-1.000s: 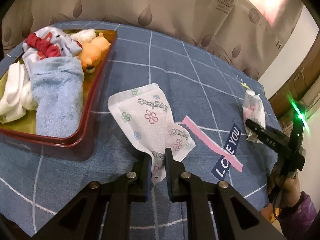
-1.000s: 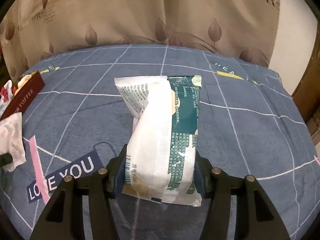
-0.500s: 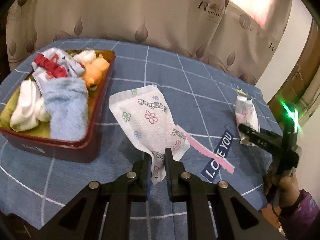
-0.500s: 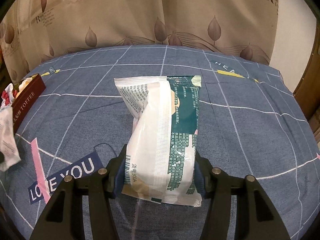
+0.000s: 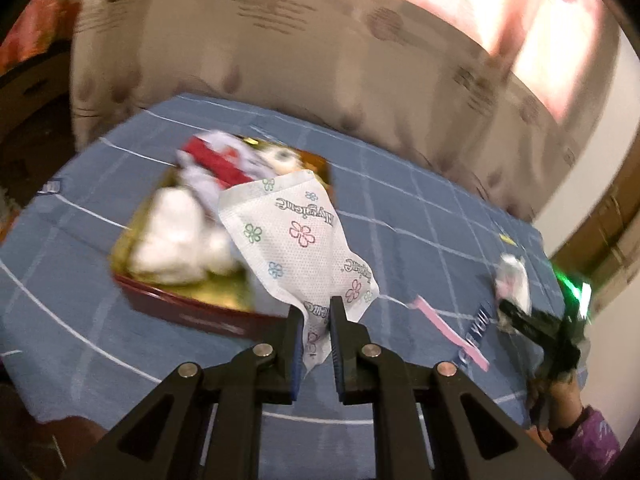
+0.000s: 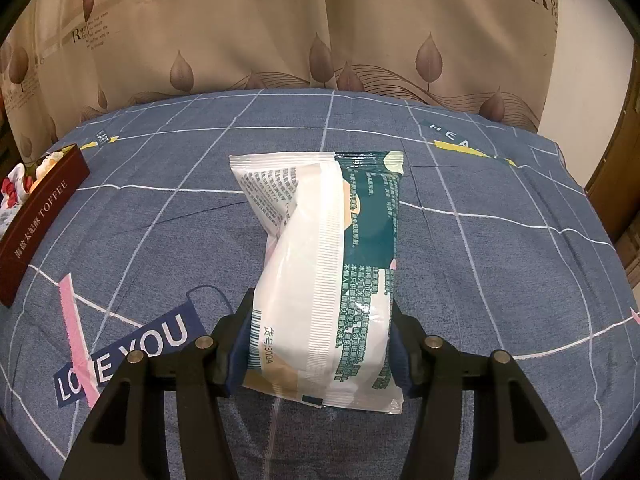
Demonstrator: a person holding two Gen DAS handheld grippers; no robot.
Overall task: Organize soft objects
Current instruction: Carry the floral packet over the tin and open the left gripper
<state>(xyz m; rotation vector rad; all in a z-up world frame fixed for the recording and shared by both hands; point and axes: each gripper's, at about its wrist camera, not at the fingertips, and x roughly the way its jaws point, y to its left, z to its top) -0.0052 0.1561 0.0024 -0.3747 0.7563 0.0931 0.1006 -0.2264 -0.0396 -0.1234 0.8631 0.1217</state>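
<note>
1. Presently, the left gripper (image 5: 316,312) is pinching one corner of the flowered sachet (image 5: 296,240); its jaws are standing almost fully closed on the thin wrapper, and the rest of the sachet is hanging forward of the jaw tips, clear of the blue checked bedspread (image 5: 420,216).
2. Ahead of those jaws and slightly to their left, the red tin (image 5: 188,312) is sitting on the bedspread, already holding white cloth, a red-and-white garment and a small plush toy; the view is blurring, so finer detail inside cannot be told.
3. The right gripper (image 6: 320,344) is clamping the lower part of the tissue pack (image 6: 328,264); its jaws are standing about half open, pressing both long sides, while the pack's far end is extending away from the jaws over the bedspread.
4. Far to the left of the right jaws, the same tin (image 6: 40,224) is showing its lettered side wall.
5. Judged step: carrying the sachet to the tin. Doing it well means keeping the pinch firm until the sachet's loose end is hanging over the tin's open interior, lowering so that the wrapper is settling onto the cloth rather than draping across the rim, and only then parting the jaws.
6. Risk: the light wrapper is liable to swing during a quick carry.
</note>
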